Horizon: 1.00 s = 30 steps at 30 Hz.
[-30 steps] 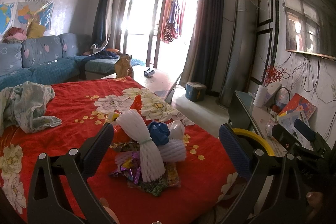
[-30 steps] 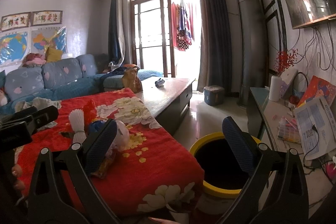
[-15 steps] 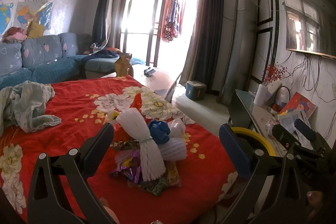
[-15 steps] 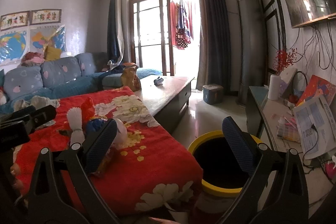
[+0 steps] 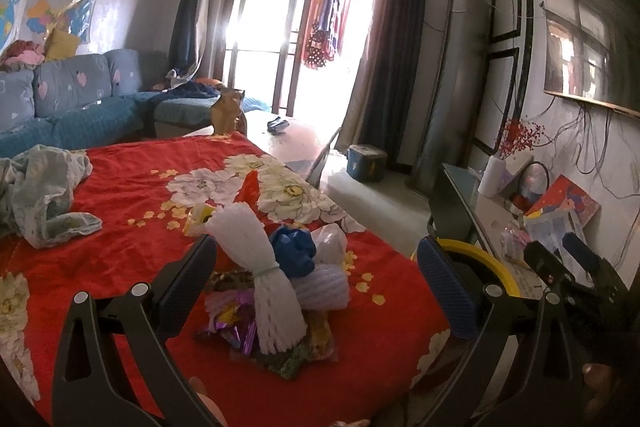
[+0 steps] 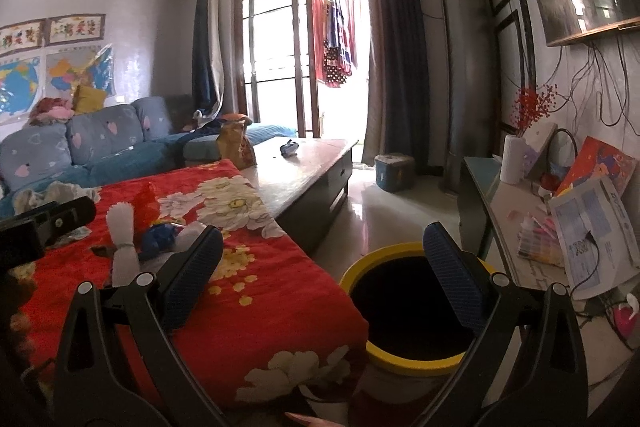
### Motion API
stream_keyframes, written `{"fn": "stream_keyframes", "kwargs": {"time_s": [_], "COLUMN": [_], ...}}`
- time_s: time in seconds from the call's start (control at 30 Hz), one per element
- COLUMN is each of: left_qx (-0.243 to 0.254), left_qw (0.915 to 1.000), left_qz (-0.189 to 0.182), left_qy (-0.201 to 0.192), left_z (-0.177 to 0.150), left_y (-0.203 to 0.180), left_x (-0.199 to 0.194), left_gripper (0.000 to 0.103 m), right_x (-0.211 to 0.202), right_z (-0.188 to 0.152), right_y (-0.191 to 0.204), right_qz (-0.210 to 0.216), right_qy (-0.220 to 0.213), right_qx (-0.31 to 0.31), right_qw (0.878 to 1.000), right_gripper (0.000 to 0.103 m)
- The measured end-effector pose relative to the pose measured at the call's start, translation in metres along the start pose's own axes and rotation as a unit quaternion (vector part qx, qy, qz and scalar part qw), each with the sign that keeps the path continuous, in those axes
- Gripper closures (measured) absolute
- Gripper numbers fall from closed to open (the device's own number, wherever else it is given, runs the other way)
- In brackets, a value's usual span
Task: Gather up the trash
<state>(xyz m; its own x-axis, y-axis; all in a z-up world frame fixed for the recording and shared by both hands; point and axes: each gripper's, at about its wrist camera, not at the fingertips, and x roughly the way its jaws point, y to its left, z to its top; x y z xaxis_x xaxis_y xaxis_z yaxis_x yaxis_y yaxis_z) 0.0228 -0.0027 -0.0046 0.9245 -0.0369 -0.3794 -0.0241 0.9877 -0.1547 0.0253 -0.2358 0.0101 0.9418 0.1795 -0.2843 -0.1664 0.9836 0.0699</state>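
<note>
The trash lies in one small heap near the right edge of the table (image 5: 120, 195), which is draped in a red floral cloth: a white foam net sleeve (image 5: 260, 279) cinched by a band at its waist, a crumpled blue bag (image 5: 292, 251), a clear plastic wad (image 5: 330, 239), a second pale foam net (image 5: 324, 287), and foil wrappers (image 5: 236, 323) flat underneath. All of it looks featherlight, soft and springy; the foam should crush under the pads and the foil could slide, so the banded waist of the sleeve looks like the surest hold.

The left hand-held gripper (image 5: 316, 291) hangs just short of the heap, jaws spread wide and empty. The right hand-held gripper (image 6: 320, 275), equally wide and empty, sits off the table's right edge above the yellow-rimmed bin (image 6: 384, 357), which stands on the floor hard against that edge.

Open floor runs beyond the bin; a cluttered side counter (image 6: 500, 203) flanks its far side. A bunched grey-green cloth (image 5: 44, 195) lies well apart, at the table's left edge, and the cloth between is bare for approach.
</note>
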Motion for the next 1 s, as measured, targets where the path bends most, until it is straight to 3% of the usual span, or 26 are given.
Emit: {"fn": "stream_keyframes", "kwargs": {"time_s": [0.23,0.43,0.67,0.9,1.0], "left_qx": [-0.028,-0.056,-0.078,-0.094,-0.088], "left_qw": [0.9995,0.9979,0.9956,0.9936,0.9940], "left_qz": [0.011,0.031,0.052,0.062,0.059], "left_qy": [0.001,0.002,0.000,0.016,0.029], "left_z": [0.015,0.024,0.034,0.036,0.033], "left_y": [0.018,0.046,0.085,0.122,0.132], "left_x": [0.015,0.019,0.017,0.019,0.023], "left_gripper": [0.006,0.006,0.006,0.006,0.006], "right_x": [0.010,0.022,0.039,0.054,0.065], "right_z": [0.005,0.008,0.005,0.005,0.004], "right_y": [0.008,0.035,0.082,0.110,0.119], "right_qz": [0.026,0.076,0.143,0.182,0.197], "right_qy": [0.016,0.034,0.067,0.086,0.105], "right_qx": [-0.008,-0.028,-0.070,-0.096,-0.104], "right_qw": [1.000,0.996,0.985,0.975,0.969], "right_gripper": [0.011,0.011,0.011,0.011,0.020]}}
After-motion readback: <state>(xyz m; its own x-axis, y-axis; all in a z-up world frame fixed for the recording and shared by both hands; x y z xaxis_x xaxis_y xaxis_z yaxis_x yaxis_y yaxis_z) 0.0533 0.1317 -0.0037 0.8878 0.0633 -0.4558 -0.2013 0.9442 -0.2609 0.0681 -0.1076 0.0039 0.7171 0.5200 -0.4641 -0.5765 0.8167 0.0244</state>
